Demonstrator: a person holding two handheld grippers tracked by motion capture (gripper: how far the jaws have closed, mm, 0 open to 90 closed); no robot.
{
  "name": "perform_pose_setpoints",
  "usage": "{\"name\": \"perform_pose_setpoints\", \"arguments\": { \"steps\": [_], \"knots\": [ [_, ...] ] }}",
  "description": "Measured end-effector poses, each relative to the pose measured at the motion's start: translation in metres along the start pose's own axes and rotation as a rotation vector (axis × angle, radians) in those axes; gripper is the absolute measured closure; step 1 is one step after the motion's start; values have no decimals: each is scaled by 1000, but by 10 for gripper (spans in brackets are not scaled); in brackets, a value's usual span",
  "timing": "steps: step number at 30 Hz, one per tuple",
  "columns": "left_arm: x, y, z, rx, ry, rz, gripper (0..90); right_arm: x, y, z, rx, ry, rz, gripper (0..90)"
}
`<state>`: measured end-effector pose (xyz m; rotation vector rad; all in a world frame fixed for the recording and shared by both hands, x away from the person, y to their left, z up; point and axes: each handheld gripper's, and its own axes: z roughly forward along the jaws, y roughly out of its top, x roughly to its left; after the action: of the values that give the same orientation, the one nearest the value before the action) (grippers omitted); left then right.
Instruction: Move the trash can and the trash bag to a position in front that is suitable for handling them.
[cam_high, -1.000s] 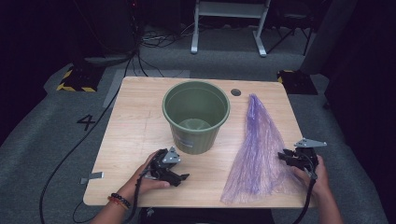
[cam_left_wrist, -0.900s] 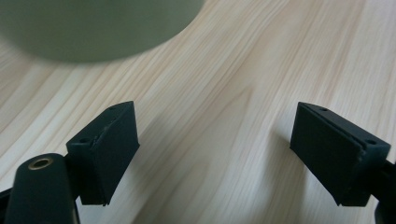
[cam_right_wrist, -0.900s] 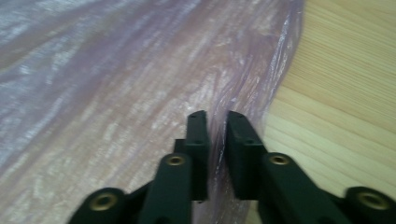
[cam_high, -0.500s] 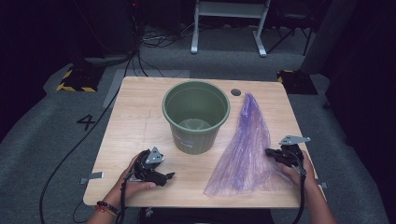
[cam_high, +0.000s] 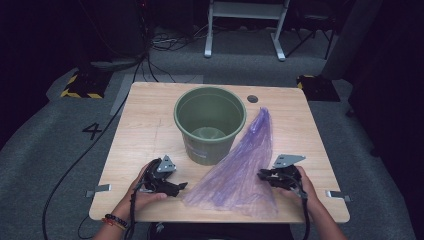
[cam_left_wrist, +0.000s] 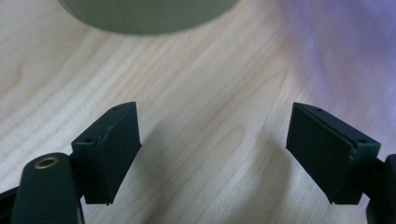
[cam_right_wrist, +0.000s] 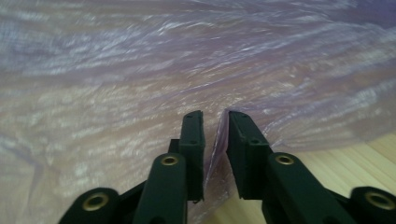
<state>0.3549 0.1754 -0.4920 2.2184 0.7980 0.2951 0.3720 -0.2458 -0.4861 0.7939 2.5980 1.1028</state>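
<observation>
A: Where's the bag (cam_high: 243, 167)?
B: On the counter (cam_high: 145, 125), right of the bucket (cam_high: 210, 122). Right gripper (cam_right_wrist: 215, 122) fingers pinch its edge.
A: Left gripper (cam_left_wrist: 212, 135)?
B: Fingers apart over bare wood; bucket cut off, bag blurred.

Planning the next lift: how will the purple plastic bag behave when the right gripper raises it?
The purple bag looks thin and crinkled, so probably floppy and light. The right gripper pinches just an edge fold; it may slip or drag.

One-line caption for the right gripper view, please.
Right gripper shut on the edge of a thin purple plastic bag spread over the wooden table.
</observation>
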Motion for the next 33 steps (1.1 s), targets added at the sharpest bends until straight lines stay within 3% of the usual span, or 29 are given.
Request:
{"name": "perform_pose_setpoints", "arguments": {
  "steps": [1, 2, 3, 5, 6, 7, 8, 9, 10, 12, 13, 14, 16, 17, 18, 22, 28, 33],
  "knots": [
    [0, 0, 0, 0, 0, 0, 175, 0, 0, 0, 0, 0, 0, 751],
    [-1, 6, -9, -48, 14, -9, 179, 14, 8, 9, 8, 12, -33, 736],
    [-1, 6, -9, -48, 14, -9, 179, 14, 8, 9, 8, 12, -33, 736],
    [-9, 16, -23, -108, 2, -5, 181, 32, 17, 23, 12, 17, -63, 691],
    [-9, 16, -23, -108, 2, -5, 181, 32, 17, 23, 12, 17, -63, 691],
    [-21, 24, -27, -112, -17, 12, 184, 40, 22, 31, 17, 12, -80, 648],
    [-21, 24, -27, -112, -17, 12, 187, 40, 22, 31, 17, 12, -80, 648],
    [-38, 30, -25, -104, -37, 48, 193, 46, 27, 36, 10, 8, -75, 619],
    [-38, 30, -25, -104, -37, 48, 196, 46, 27, 36, 10, 8, -75, 619],
    [-63, 36, -12, -61, -82, 111, 206, 51, 32, 40, -13, 3, -78, 574],
    [-63, 36, -12, -61, -82, 111, 220, 51, 32, 40, -13, 3, -78, 574],
    [-72, 38, -1, -34, -156, 120, 232, 53, 34, 42, -18, -2, -76, 556],
    [-80, 38, 10, 28, -147, 150, 265, 53, 34, 44, -18, -6, -75, 527],
    [-80, 38, 10, 28, -147, 150, 293, 53, 34, 44, -18, -6, -75, 527],
    [-83, 37, 16, 68, -123, 180, 293, 53, 33, 43, -21, -4, -76, 522],
    [-75, 31, 26, 139, -130, 184, 447, 49, 32, 35, -60, 4, -60, 471],
    [-61, 27, 23, 135, -140, 210, 622, 44, 31, 18, -110, 17, -57, 379],
    [-47, 23, 17, 140, -133, 227, 640, 35, 30, 2, -155, 5, -32, 331]
  ]
}}
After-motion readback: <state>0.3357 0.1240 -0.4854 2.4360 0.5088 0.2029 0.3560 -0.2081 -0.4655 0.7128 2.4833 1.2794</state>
